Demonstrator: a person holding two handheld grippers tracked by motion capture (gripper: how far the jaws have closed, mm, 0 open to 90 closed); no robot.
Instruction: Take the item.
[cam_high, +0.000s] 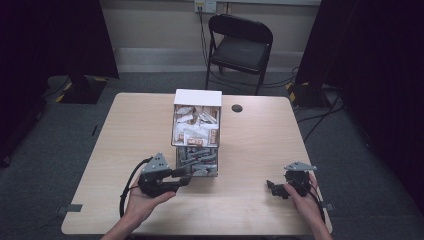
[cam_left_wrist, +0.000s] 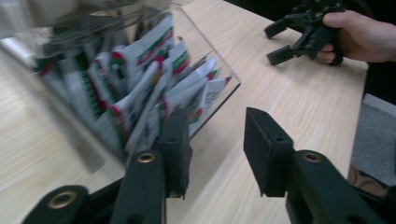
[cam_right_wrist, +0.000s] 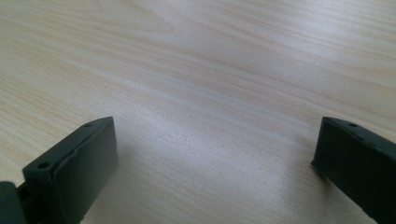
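Clear box (cam_high: 197, 132) on table (cam_high: 250, 150), two compartments packed with sachets (cam_left_wrist: 154, 88), left gripper (cam_left_wrist: 217, 140) partly spread, empty, beside its corner, right gripper (cam_right_wrist: 215, 154) wide apart over bare wood.

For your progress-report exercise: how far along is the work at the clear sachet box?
Done: nothing visibly; no sachet lies on the table. In hand: the left tongs, open and empty, are at the clear box, beside its lower sachets. Left: gripping a sachet; the right tongs rest open.

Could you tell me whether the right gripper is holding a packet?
No, the right gripper has open jaws with bare table between them.
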